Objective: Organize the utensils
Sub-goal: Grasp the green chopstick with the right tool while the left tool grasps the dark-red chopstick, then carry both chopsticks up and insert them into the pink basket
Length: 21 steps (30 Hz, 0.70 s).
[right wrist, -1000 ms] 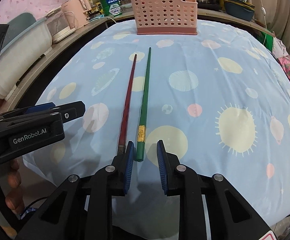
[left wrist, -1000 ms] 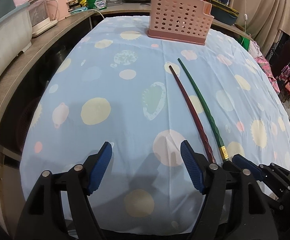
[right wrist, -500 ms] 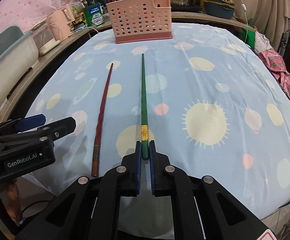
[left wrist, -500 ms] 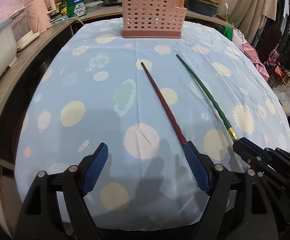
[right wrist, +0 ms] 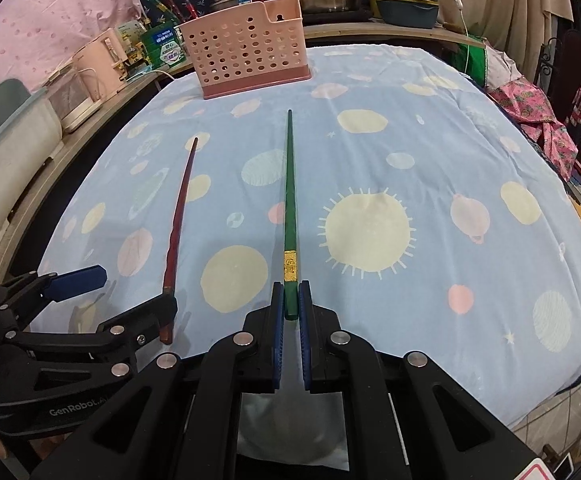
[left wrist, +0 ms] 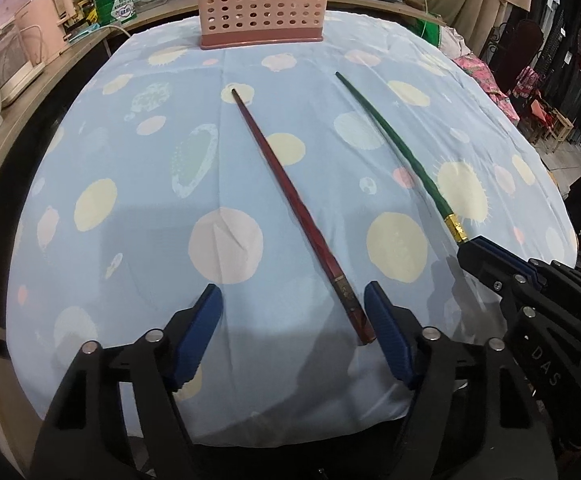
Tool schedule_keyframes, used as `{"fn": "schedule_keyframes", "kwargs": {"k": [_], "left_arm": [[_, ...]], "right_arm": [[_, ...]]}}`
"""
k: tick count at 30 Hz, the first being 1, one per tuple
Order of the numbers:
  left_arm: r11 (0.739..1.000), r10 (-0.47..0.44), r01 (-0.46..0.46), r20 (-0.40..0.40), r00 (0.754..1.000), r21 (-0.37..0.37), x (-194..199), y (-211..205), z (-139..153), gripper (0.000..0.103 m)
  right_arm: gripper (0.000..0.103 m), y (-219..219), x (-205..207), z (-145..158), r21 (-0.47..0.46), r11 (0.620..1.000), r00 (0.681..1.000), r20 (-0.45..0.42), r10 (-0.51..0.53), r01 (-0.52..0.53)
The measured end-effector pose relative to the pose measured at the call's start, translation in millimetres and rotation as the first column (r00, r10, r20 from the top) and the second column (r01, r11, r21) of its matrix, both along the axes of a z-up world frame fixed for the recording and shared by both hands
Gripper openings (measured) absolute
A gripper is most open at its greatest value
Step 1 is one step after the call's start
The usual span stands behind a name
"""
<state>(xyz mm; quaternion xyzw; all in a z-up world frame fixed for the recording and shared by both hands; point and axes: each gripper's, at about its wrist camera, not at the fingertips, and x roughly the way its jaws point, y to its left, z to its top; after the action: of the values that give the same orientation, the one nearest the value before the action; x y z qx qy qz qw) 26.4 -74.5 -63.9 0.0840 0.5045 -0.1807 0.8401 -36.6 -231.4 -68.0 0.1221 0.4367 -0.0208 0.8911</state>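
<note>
Green chopstick [right wrist: 290, 184] clamped at butt; red chopstick [left wrist: 298, 216] flat.

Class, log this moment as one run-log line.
right claw: shut on green chopstick | left claw: closing, red chopstick between pads, ungripped | pink basket: empty-looking

The pink basket [left wrist: 261, 2] loses its top to the upper edge of the left wrist view. The green chopstick [left wrist: 394, 142] vanishes butt-first behind the right gripper [left wrist: 475, 249] at lower right. Labels on the green box [right wrist: 167, 49] are unreadable.
</note>
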Motion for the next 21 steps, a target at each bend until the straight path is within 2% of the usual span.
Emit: {"fn": "schedule_keyframes", "kwargs": {"k": [2, 6, 9, 13, 21], "left_arm": [[1.0, 0.015, -0.015, -0.015, 1.0, -0.012, 1.8, 4.9, -2.6, 0.057], [0.999, 0.029, -0.03, -0.011, 1.0, -0.017, 2.4, 9.5, -2.2, 0.047], [0.999, 0.042, -0.042, -0.009, 0.999, -0.022, 3.6, 13.2, -1.4, 0.034], [0.997, 0.056, -0.057, -0.015, 0.998, -0.044, 5.5, 18.7, -0.9, 0.008], [0.997, 0.051, -0.05, 0.014, 0.999, -0.05, 5.2, 18.7, 7.7, 0.007]], "right_arm": [[0.007, 0.6, -0.4, -0.6, 0.004, 1.0, 1.0, -0.002, 0.002, -0.002], [0.007, 1.2, -0.9, -0.7, 0.004, 1.0, 1.0, -0.002, 0.005, -0.005], [0.007, 3.9, -0.9, -0.4, 0.001, 1.0, 1.0, -0.002, 0.014, -0.014], [0.007, 7.0, -0.8, -0.4, -0.001, 1.0, 1.0, -0.002, 0.025, -0.025], [0.007, 8.6, -2.8, 4.8, -0.008, 0.999, 0.999, 0.018, 0.032, -0.031]]}}
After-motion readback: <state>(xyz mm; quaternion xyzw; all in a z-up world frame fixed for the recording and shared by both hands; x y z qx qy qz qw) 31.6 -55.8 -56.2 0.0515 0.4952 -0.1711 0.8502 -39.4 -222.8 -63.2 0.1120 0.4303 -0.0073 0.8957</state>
